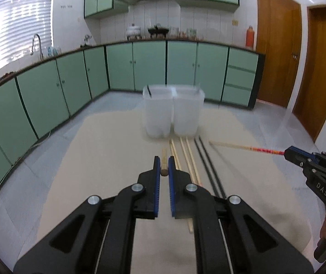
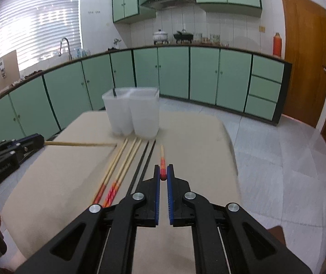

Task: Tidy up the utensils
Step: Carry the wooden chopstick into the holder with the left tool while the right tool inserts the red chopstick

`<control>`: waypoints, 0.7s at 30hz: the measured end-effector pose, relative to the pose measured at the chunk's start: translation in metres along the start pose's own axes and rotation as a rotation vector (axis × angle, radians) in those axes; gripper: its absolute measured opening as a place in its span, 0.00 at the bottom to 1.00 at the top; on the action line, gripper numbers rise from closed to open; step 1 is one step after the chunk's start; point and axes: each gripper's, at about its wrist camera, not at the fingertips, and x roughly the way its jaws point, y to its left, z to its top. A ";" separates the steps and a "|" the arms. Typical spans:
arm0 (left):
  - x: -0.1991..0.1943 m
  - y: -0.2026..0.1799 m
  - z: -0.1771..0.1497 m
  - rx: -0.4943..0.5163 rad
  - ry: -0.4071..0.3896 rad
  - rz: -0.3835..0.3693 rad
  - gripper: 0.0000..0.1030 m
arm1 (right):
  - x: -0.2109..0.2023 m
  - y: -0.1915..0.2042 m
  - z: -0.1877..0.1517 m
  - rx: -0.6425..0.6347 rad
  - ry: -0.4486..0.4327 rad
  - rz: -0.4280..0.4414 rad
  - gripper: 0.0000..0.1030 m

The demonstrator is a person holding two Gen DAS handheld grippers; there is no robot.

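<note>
Left wrist view: the left gripper [image 1: 164, 163] is clamped on a plain wooden chopstick [image 1: 164, 159], and the right gripper [image 2: 163, 171] on a red-handled chopstick [image 2: 162, 163]. Each stick's long axis runs straight ahead toward the two-compartment clear holder [image 1: 173, 111] at the table's [image 1: 108, 150] far edge. The left compartment already holds a black chopstick [image 1: 148, 91]. Neither gripper looks clearly nearer.

Both wrist cams low, fwd-facing, sharing holder [image 1: 172, 111], table [image 1: 108, 150]

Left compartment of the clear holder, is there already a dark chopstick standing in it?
Yes. A dark chopstick pokes up from the left compartment of the clear holder.
</note>
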 end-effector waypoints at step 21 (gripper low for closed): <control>-0.003 0.011 0.076 -0.020 -0.060 -0.126 0.06 | -0.011 -0.007 0.111 -0.040 -0.064 0.167 0.05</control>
